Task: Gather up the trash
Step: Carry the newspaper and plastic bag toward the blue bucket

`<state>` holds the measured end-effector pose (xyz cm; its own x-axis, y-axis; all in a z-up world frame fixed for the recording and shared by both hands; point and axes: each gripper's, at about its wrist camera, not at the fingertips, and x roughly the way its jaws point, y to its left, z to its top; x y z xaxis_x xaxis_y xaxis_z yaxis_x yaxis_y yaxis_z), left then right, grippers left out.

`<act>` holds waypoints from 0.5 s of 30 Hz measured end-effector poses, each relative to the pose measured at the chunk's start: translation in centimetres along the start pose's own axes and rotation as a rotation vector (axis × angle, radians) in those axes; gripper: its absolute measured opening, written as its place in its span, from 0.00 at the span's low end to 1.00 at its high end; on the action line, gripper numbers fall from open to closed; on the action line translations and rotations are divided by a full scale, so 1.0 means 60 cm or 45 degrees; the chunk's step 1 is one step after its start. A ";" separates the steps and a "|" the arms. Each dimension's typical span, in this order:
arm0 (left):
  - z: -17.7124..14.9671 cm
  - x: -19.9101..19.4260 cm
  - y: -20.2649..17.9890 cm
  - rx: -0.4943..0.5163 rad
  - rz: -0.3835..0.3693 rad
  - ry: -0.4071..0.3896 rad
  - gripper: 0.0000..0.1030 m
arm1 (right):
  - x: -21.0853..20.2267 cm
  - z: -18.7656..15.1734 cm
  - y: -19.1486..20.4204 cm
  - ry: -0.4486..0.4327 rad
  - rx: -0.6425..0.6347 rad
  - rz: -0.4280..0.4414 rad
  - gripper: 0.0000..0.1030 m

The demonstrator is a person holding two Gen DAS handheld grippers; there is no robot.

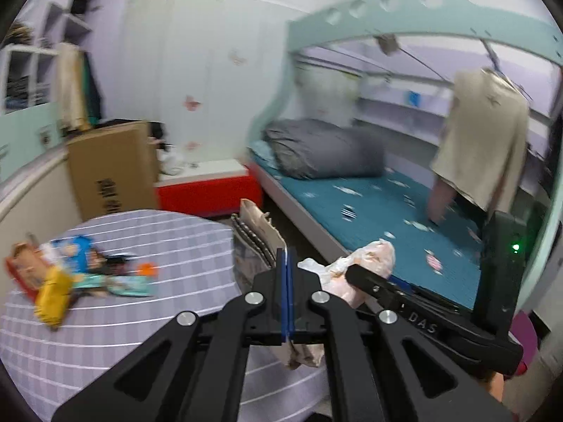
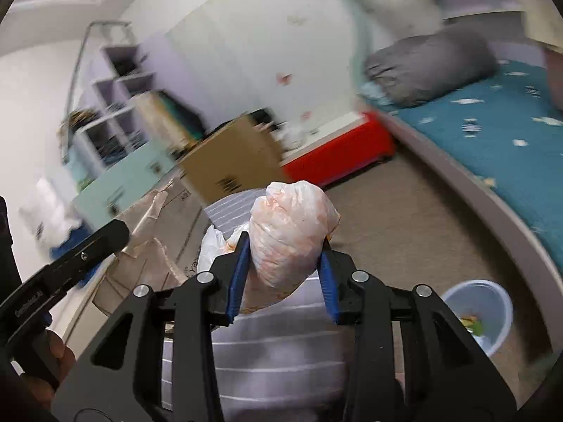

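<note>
While my right gripper clamps the plastic bag between its blue pads, the bag bulges above them; it is thin, crinkled, translucent white film with an orange-pink tint, knotted into a lump. My left gripper is fully closed, a flat strip of brown paper hanging below its pads; crumpled wrappers lie on the striped lilac round table; a pale blue plastic bin stands on the floor.

Our left gripper: jaws pressed together, a paper bag pinched between them.
Our right gripper: blue pads clamped on a crumpled plastic bag.
Our pose: both angled slightly downward.
</note>
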<state>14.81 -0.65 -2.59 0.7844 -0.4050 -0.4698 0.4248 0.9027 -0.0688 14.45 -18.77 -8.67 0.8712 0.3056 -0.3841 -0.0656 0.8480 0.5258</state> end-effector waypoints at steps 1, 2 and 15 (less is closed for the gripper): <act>-0.001 0.017 -0.025 0.028 -0.031 0.013 0.01 | -0.016 0.000 -0.026 -0.017 0.016 -0.034 0.35; -0.002 0.031 -0.044 0.046 -0.051 0.026 0.01 | -0.035 0.000 -0.060 -0.037 0.042 -0.079 0.35; -0.119 0.330 -0.269 0.260 -0.236 0.450 0.01 | -0.068 -0.080 -0.375 0.038 0.260 -0.575 0.36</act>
<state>20.27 -22.20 -17.08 0.4990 -0.4507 -0.7402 0.6523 0.7577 -0.0217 10.03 -36.99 -22.58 0.7762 -0.0580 -0.6278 0.4145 0.7971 0.4390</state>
